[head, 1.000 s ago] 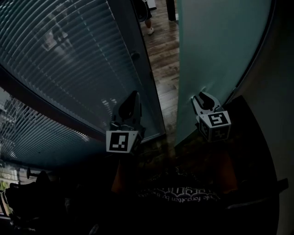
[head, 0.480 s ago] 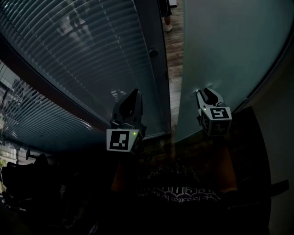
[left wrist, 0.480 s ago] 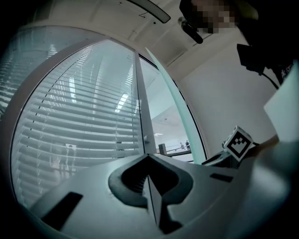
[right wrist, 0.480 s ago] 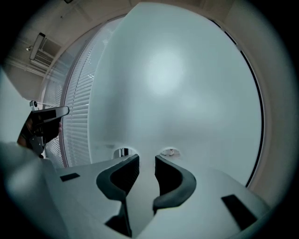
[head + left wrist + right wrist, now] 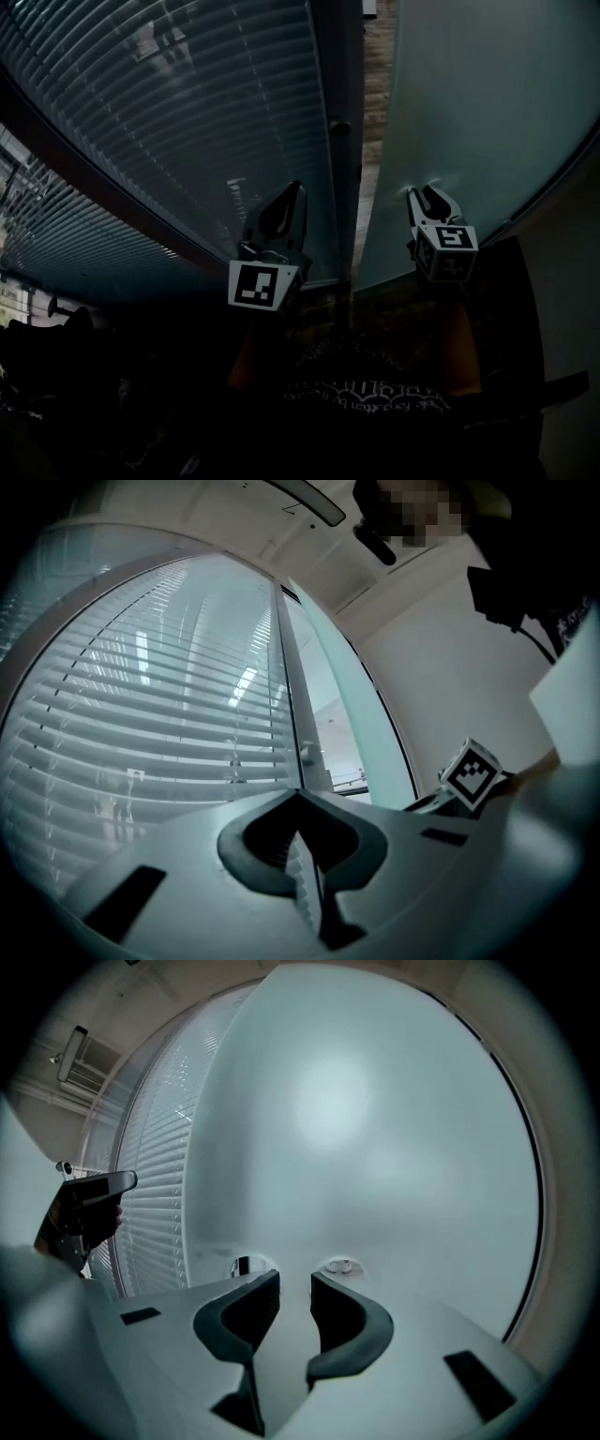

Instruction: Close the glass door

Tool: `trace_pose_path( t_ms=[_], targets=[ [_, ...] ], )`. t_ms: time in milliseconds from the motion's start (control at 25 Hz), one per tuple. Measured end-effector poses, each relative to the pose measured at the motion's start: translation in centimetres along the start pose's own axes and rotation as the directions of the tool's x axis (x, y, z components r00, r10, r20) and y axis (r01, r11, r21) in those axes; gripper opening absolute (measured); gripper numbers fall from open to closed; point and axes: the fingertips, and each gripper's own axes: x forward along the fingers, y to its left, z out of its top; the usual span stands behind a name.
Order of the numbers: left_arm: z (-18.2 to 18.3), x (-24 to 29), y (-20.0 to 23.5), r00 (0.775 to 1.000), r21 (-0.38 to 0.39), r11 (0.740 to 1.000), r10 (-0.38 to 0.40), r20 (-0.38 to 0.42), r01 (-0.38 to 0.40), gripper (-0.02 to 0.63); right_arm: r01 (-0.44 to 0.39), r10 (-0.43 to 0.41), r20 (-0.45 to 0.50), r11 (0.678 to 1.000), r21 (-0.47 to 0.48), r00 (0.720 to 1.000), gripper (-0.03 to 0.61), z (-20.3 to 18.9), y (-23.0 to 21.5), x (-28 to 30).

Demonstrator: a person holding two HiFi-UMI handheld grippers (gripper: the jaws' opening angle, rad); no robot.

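The head view looks steeply down from close by onto the slatted blinds (image 5: 159, 122) and frosted glass door (image 5: 469, 103), which the left gripper view, tilted upward, and right gripper view each face at close range.

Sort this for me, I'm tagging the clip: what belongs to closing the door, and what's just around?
Job:
frosted glass door
right gripper, jaws apart, empty, tips at the door

Around:
blinds
left gripper, shut, empty
wooden floor beyond the gap
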Motion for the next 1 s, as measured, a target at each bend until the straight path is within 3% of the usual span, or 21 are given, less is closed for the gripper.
trace_pose_path(
  t_ms=[1000],
  targets=[
    [-0.8,1.7,3.0,1.000,-0.007,1.000,0.015,0.000,-0.015,0.002,-0.007,0.007,0.006,1.000,0.000,1.000,0.104,1.4,-0.2,6.4]
  ],
)
